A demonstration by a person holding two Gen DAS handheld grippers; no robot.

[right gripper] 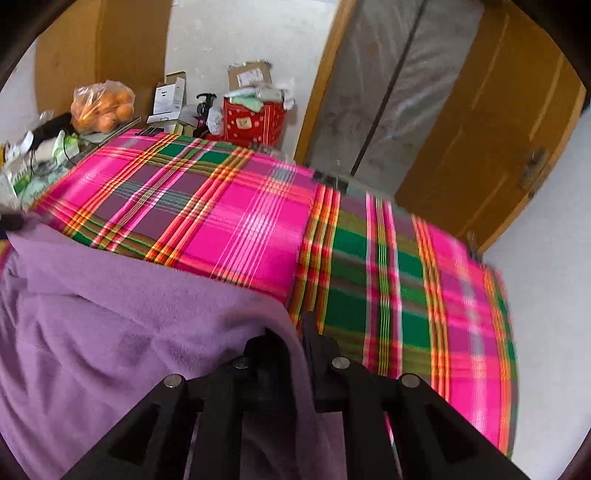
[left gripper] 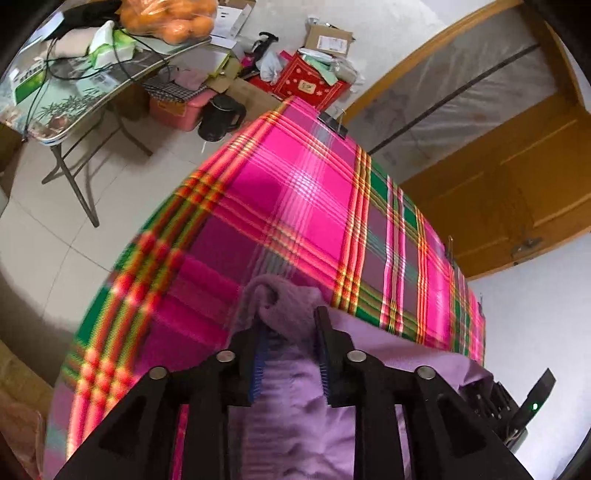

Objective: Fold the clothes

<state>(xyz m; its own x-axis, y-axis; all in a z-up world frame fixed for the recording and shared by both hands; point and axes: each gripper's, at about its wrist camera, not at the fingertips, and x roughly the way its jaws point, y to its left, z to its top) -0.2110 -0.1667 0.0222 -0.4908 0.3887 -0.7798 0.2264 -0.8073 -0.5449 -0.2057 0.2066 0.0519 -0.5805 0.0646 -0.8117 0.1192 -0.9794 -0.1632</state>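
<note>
A purple fleece garment (left gripper: 288, 398) lies on a table covered with a pink and green plaid cloth (left gripper: 295, 192). My left gripper (left gripper: 288, 317) stands over the garment's left end. Its jaws are apart, a bunched fold of the fleece sits loosely between them, and the blue pads (left gripper: 258, 354) show on both sides. In the right wrist view the garment (right gripper: 129, 332) spreads to the left across the plaid cloth (right gripper: 240, 221). My right gripper (right gripper: 297, 328) is shut on the garment's right edge, which drapes over the left finger and hides it.
A folding table (left gripper: 74, 99) at the far left carries a bag of oranges (left gripper: 170, 18), tissues and cables. A black kettle (left gripper: 219, 116), a red box (left gripper: 310, 83) and cartons stand on the floor beyond. A wooden door (left gripper: 517, 184) is on the right. Binder clips (left gripper: 332, 123) hold the cloth's far edge.
</note>
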